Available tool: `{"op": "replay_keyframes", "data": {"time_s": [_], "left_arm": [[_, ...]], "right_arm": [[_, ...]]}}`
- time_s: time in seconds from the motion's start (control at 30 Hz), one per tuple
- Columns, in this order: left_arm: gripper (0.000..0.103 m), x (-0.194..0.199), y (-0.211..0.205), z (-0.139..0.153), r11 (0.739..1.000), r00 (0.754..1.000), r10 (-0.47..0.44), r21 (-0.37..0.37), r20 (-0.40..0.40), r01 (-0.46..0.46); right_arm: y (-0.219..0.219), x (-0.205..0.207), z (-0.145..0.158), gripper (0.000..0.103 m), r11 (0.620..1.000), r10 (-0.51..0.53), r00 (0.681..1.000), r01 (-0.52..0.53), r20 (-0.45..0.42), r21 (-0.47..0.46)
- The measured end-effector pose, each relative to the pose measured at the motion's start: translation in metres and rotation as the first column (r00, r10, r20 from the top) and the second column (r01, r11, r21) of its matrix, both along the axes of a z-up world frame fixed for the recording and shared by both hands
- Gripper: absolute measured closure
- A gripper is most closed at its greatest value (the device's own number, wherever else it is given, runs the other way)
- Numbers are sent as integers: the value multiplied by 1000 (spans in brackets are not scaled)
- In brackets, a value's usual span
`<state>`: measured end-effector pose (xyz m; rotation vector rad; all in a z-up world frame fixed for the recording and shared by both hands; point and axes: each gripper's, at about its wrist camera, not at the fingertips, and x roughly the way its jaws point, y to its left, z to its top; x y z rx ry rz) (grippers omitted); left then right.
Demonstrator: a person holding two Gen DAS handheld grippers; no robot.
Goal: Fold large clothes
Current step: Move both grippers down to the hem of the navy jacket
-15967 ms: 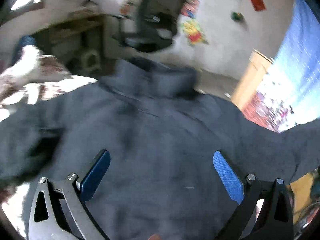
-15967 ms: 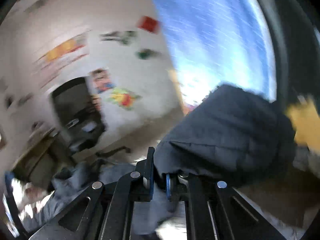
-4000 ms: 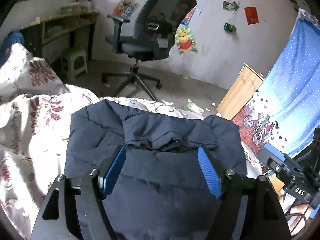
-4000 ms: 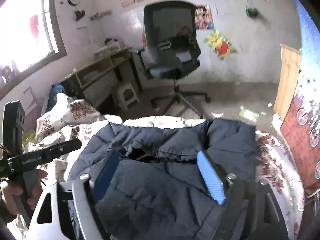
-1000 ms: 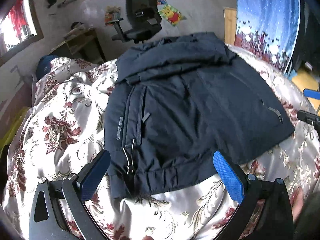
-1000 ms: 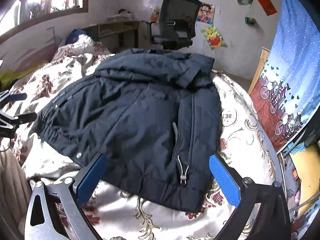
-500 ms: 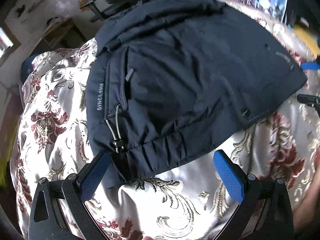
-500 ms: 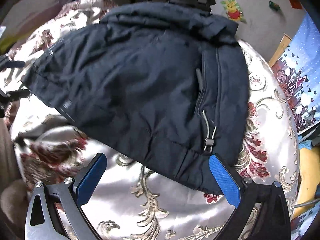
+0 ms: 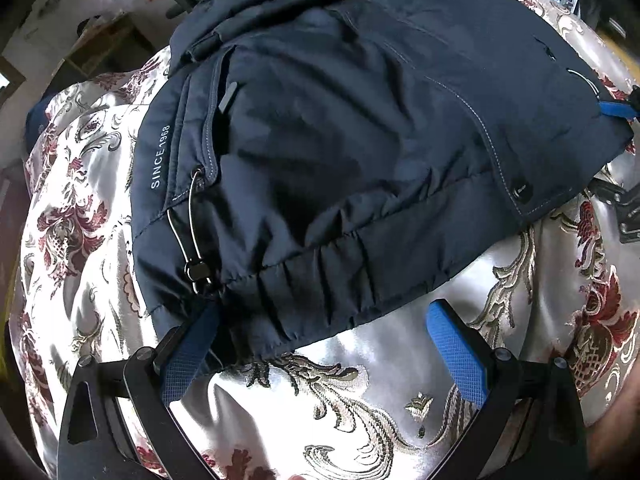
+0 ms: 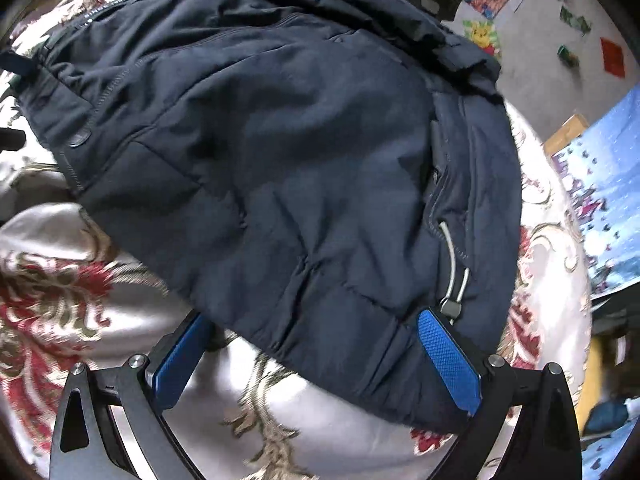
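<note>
Change: you have brought both grippers down to the hem; a second ago the jacket lay well ahead of them
Count: one jacket (image 9: 360, 140), one bedspread (image 9: 360, 400), two grippers
Jacket: lies on the bedspread, sleeves folded in, hem toward you
Left gripper (image 9: 324, 344): jaws wide apart, left pad (image 9: 188, 352) touching the hem corner, nothing held
Right gripper (image 10: 320, 356): jaws wide apart, straddling the hem, right pad (image 10: 448, 356) on the fabric, nothing held

fingers (image 9: 456, 356): blue textured pads | frame: black, silver screws
</note>
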<state>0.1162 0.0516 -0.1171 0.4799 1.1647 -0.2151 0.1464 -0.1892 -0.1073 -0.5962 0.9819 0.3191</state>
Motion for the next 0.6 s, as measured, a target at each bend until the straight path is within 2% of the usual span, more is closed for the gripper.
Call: {"op": "replay_keyframes", "data": {"time_s": [0.17,0.3,0.47,0.6], "left_arm": [[2,4,2,-1,1000,1000,0,-8,3,0],[2,1,2,4,999,1000,-4,-32,16,5],[2,1,3,7,998,1000,-20,-65,12,20],[2,2,-3,6,998,999,-37,-43,17,38]], "right_arm": [[5,15,4,0,999,-38,999,38,29,10],[8,27,22,0,998,-50,998,49,45,27],[-1,44,53,0,989,-78,997,74,27,129],[1,54,72,0,978,-81,997,82,-14,192]]}}
